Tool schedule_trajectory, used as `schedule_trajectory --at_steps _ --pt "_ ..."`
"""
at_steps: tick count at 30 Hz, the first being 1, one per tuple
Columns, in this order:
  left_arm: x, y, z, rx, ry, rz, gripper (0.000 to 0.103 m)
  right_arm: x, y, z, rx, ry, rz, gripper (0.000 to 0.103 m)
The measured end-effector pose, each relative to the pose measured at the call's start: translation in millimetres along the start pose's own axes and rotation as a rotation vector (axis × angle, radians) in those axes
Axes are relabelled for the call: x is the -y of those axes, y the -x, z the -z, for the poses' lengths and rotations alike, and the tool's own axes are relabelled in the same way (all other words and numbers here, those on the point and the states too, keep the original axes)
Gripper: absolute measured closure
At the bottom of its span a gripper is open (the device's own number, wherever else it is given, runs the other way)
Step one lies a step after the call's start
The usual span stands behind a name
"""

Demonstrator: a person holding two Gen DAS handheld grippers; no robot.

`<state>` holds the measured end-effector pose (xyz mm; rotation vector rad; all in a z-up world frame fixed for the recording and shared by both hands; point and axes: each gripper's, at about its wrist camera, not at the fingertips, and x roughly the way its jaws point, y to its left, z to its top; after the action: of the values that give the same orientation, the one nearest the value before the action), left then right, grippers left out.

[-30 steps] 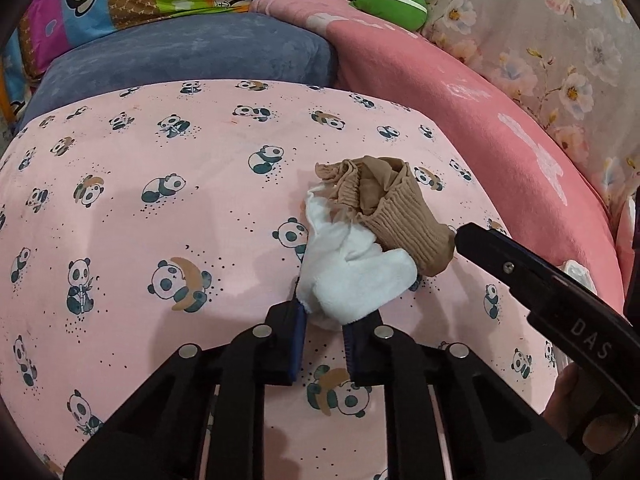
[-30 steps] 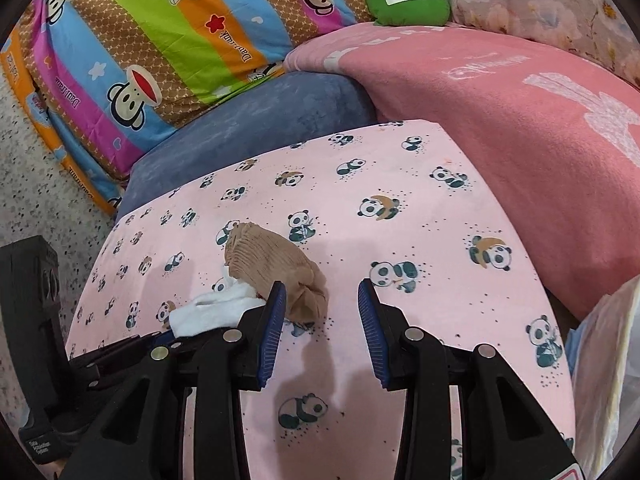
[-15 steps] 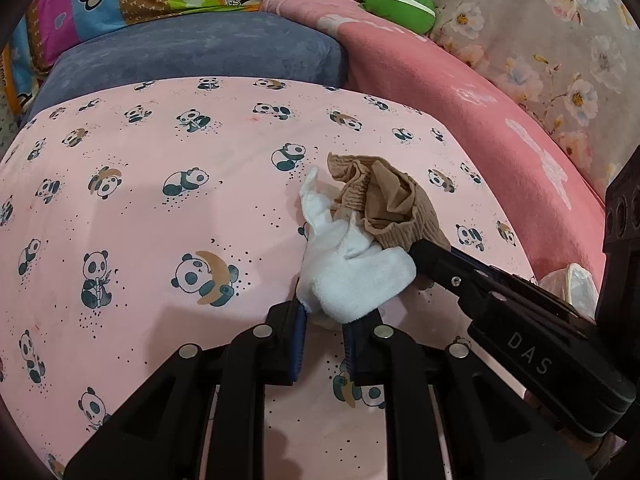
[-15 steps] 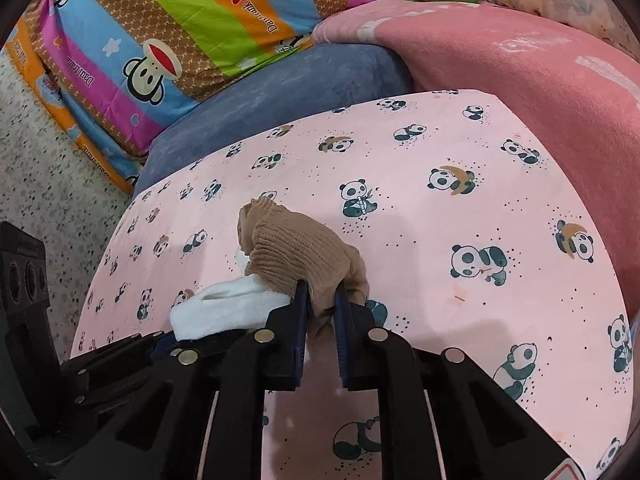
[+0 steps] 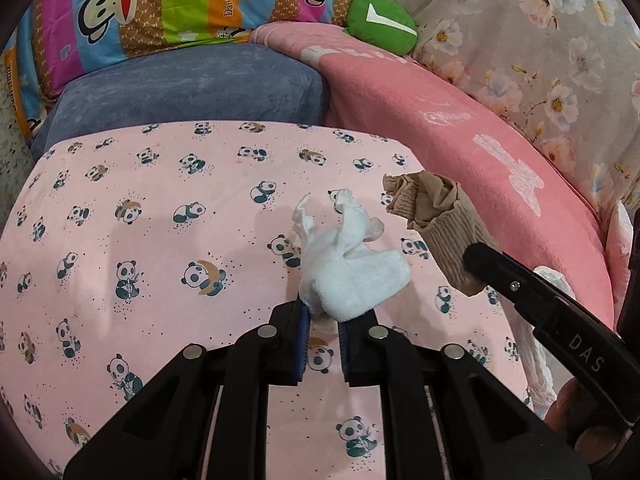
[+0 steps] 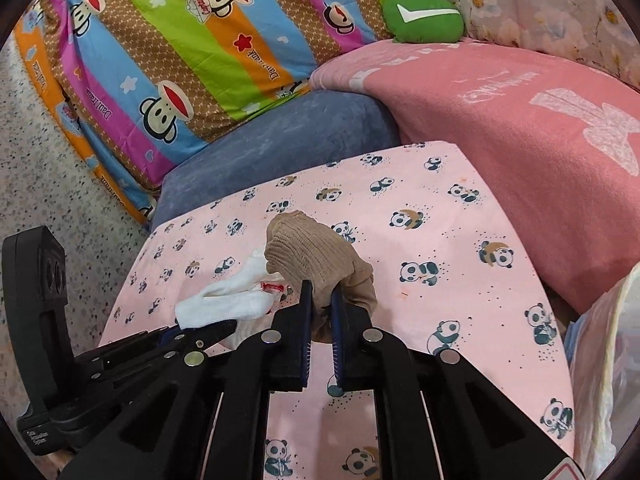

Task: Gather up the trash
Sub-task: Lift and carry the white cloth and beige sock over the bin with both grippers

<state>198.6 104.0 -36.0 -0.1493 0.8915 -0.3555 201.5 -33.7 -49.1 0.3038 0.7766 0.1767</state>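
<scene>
My left gripper [image 5: 322, 316] is shut on a white sock [image 5: 348, 272] and holds it above the pink panda sheet [image 5: 160, 208]. My right gripper [image 6: 320, 300] is shut on a tan ribbed stocking [image 6: 312, 252], also lifted off the sheet. In the left wrist view the tan stocking [image 5: 440, 220] hangs from the right gripper's black finger [image 5: 520, 284] to the right of the white sock. In the right wrist view the white sock [image 6: 228, 300] sits left of the stocking, in the left gripper [image 6: 208, 330].
A blue cushion [image 5: 192, 84] and a striped monkey-print quilt [image 5: 168, 4] lie beyond the sheet. A pink blanket [image 5: 460, 128] and a green pillow [image 5: 380, 20] are at the right. A white plastic bag [image 6: 600, 360] stands at the sheet's right edge.
My right gripper closed on the tan stocking and lifted it away from the white sock. My left gripper raised the white sock; the two pieces have come apart.
</scene>
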Motion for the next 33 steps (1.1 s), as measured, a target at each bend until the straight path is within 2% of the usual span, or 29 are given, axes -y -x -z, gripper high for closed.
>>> schedule_trajectory --at_steps 12,18,27,33 --pt "68.1 49.2 -7.2 0.087 -0.097 0.043 0.091 18.5 114.2 -8.5 0.180 -0.029 0.012 0.093" --pt "107.3 65.1 -1.9 0.114 -0.156 0.077 0.091 36.1 161.4 -8.7 0.238 -0.051 0.033 0.093" --pt "167.6 74.9 10.9 0.123 -0.243 0.134 0.091 79.6 235.5 3.8 0.324 -0.111 0.083 0.093" --pt "204.0 75.1 20.9 0.111 -0.300 0.169 0.091 106.3 263.7 10.6 0.357 -0.145 0.110 0.093"
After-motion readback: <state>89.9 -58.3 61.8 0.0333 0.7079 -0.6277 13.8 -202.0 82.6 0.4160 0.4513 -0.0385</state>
